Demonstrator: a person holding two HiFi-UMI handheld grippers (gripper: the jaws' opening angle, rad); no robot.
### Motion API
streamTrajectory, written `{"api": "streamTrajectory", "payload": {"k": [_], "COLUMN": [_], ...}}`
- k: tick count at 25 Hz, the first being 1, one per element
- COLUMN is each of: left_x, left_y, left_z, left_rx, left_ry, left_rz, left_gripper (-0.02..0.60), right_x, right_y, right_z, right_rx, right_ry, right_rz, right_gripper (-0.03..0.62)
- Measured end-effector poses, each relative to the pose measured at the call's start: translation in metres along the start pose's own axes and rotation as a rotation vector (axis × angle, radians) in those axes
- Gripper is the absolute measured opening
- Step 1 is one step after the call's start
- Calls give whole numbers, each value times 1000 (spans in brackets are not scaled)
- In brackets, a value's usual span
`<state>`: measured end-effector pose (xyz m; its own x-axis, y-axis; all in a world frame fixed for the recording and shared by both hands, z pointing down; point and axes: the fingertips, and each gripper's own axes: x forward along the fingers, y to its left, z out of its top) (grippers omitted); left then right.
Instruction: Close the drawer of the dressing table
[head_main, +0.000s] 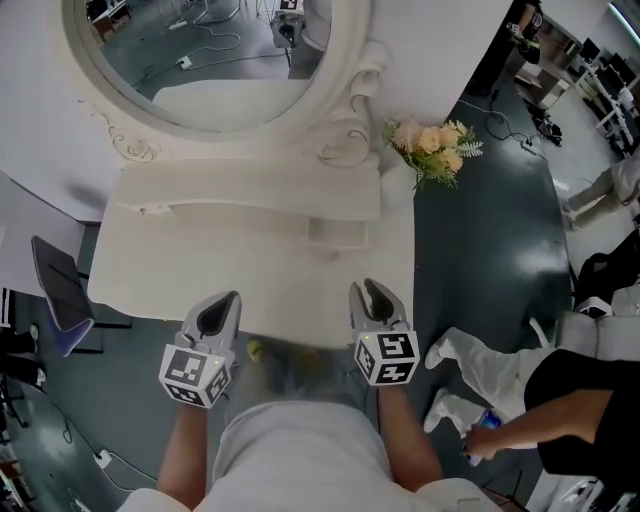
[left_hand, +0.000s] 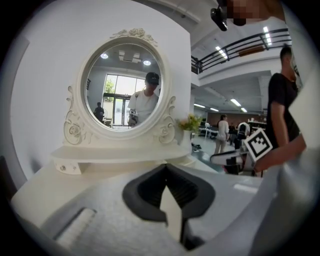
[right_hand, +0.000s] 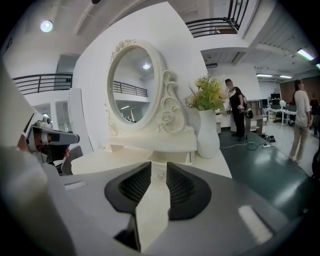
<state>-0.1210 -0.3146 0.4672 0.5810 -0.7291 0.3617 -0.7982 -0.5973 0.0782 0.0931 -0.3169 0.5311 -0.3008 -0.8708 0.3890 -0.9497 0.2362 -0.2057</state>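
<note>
- Two tools are hanging over the front edge of the table (head_main: 240, 280). We are holding the left tool (head_main: 222, 308) and the right tool (head_main: 374, 298) side by side, and neither is touching anything.
- We are seeing the left tool's jaws meeting at their tips with nothing between them. The right tool's jaws are standing a narrow slit apart, also empty.
- We are finding the drawer (head_main: 295, 362) as a blurred grey patch just below the table's front edge, between the two tools. We are judging it to be pulled out, though its front and handle are too blurred to make out.
- We are judging that this step needs a push and no grasp, so the tools are fine as they stand.
- We are planning to lower both tools to the drawer's front, one on each side of its middle, so it is not skewing on its runners.
- We are meaning to push level and slowly toward the mirror (head_main: 215, 60), so nothing is jolting the vase of flowers (head_main: 432, 148) near the table's far right corner.
</note>
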Motion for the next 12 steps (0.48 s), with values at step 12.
{"api": "streamTrajectory", "payload": {"k": [12], "left_x": [36], "left_y": [29], "left_z": [-33], "left_rx": [-68], "left_ry": [68], "left_rz": [-38], "left_gripper": [-2], "right_x": [64], "right_y": [-4], "right_z": [-19], "right_rx": [33], "right_ry": [62], "right_rz": [-20], "right_gripper": [83]}}
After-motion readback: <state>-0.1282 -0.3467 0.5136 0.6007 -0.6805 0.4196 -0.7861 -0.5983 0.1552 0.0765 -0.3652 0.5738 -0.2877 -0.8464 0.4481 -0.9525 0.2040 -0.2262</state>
